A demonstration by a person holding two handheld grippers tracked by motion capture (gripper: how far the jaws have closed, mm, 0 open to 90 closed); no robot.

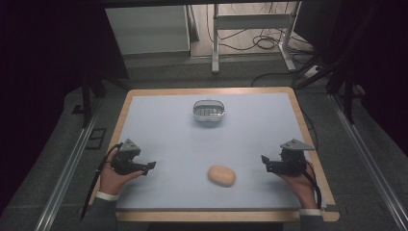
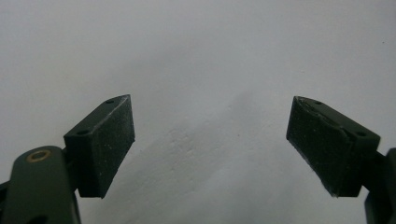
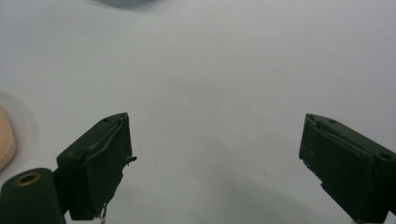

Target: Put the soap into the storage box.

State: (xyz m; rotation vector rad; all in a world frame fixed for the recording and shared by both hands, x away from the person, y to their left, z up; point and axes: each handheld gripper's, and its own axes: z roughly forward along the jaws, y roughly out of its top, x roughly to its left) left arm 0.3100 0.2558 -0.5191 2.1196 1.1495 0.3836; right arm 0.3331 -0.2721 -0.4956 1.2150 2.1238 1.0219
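Observation:
A tan, rounded bread-like lump (image 1: 222,175) lies on the pale table top (image 1: 183,139) near the front, between my two hands. My left gripper (image 1: 150,165) rests low at the front left, pointing right toward the lump. In the left gripper view its jaws (image 2: 210,144) stand wide apart over bare table, so it is open. My right gripper (image 1: 264,160) sits at the front right, pointing left. Its jaws (image 3: 215,168) are also spread and it is open with nothing between them; the lump's edge (image 3: 5,140) peeks in at the left.
A small oval metal basket (image 1: 209,110) stands toward the back middle of the table. The table's wooden rim (image 1: 312,159) runs close behind my right hand. A desk frame and cables stand on the floor beyond the far edge.

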